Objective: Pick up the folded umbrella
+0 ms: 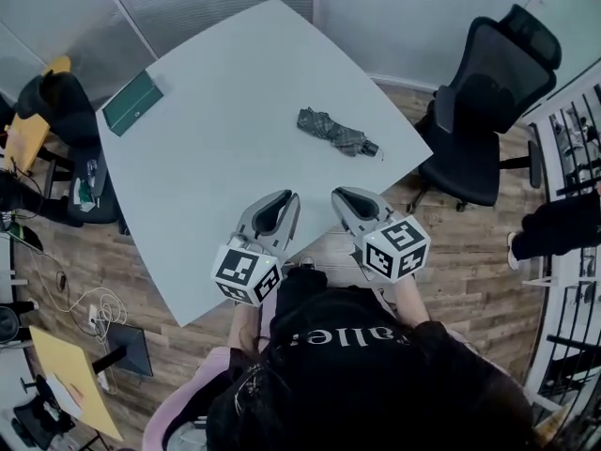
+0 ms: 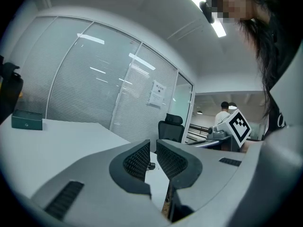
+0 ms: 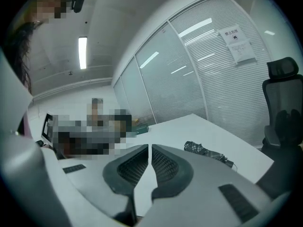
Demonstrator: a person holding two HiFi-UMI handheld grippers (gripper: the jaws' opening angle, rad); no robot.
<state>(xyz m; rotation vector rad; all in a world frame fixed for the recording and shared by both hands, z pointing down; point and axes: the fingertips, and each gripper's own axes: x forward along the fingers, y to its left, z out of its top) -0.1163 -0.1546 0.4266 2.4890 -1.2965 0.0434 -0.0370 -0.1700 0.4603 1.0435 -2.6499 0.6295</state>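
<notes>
On one table [image 1: 216, 111], one folded umbrella [image 1: 333, 132]

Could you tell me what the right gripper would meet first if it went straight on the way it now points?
Probably the bare table top: the right gripper tilts slightly down, and the folded umbrella lies right of its line. Depth is unclear.

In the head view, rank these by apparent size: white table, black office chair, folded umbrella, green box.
1. white table
2. black office chair
3. folded umbrella and green box look about alike, so they are not ranked against each other.
</notes>
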